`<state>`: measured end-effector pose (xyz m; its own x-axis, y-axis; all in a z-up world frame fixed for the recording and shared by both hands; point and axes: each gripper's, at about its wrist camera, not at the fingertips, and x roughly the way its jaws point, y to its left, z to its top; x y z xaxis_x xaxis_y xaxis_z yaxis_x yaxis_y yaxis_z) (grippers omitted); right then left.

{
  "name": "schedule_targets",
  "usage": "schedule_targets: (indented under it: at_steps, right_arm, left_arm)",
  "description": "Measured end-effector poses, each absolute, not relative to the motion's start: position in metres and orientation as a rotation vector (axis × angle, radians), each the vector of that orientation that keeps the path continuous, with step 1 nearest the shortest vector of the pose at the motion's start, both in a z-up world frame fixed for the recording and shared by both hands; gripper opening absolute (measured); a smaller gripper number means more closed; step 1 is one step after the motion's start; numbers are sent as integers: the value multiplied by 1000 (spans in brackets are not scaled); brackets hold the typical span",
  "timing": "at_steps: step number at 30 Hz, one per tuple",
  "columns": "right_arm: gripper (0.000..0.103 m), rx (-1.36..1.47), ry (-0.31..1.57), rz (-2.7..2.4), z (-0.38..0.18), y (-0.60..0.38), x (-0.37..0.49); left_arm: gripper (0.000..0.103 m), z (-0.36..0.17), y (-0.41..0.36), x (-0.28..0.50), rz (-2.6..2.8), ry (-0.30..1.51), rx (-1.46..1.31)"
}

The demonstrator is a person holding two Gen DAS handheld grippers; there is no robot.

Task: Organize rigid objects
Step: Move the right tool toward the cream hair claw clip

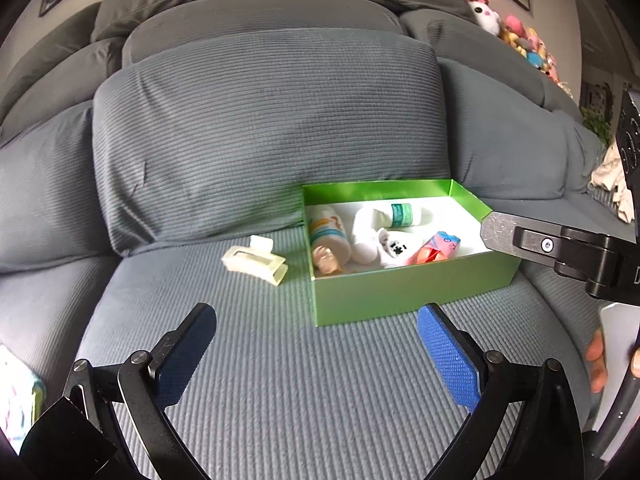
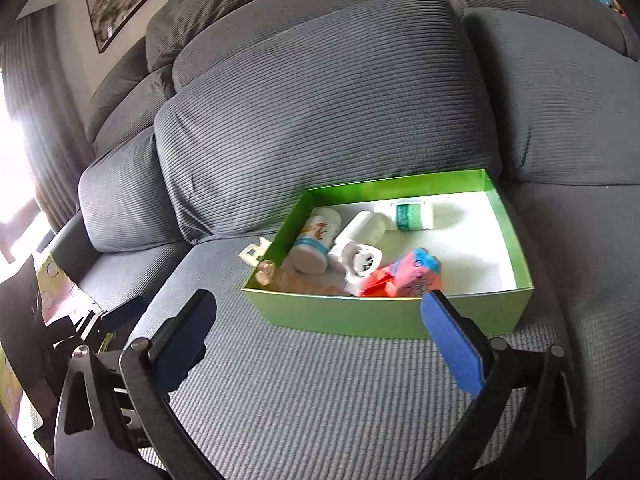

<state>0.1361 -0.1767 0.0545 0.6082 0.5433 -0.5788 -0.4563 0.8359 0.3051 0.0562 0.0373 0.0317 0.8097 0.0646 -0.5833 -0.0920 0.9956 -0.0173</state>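
Note:
A green box (image 1: 400, 296) with a white inside stands on the grey sofa seat (image 1: 280, 380). In it lie a white bottle with an orange label (image 2: 316, 240), a white bottle with a green label (image 2: 412, 216), a white roller-like piece (image 2: 360, 260), a pink and blue carton (image 2: 408, 276) and a clear peach item (image 2: 272, 274). A cream hair clip (image 1: 256, 264) lies on the seat just left of the box. My left gripper (image 1: 316, 316) is open and empty, short of the box's near left corner. My right gripper (image 2: 318, 306) is open and empty before the box's front wall (image 2: 360, 316).
Big grey back cushions (image 1: 260, 132) rise right behind the box. Plush toys (image 1: 520, 36) sit at the far right, with a pale cloth (image 1: 612, 184) below them. A hand (image 1: 598, 364) holds the right tool. A patterned item (image 1: 16, 400) lies at the left edge.

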Motion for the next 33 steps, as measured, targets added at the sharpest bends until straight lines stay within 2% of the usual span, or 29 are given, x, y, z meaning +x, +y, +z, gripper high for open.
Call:
schedule_targets:
  at_steps: [16,33]
  right_arm:
    - [102,29,744,646,52,-107,139]
    - [102,-179,776,779,40,-9,167]
  left_arm:
    - [101,11,76,45,116,657,-122]
    - [101,-35,125,54,149,779,-228]
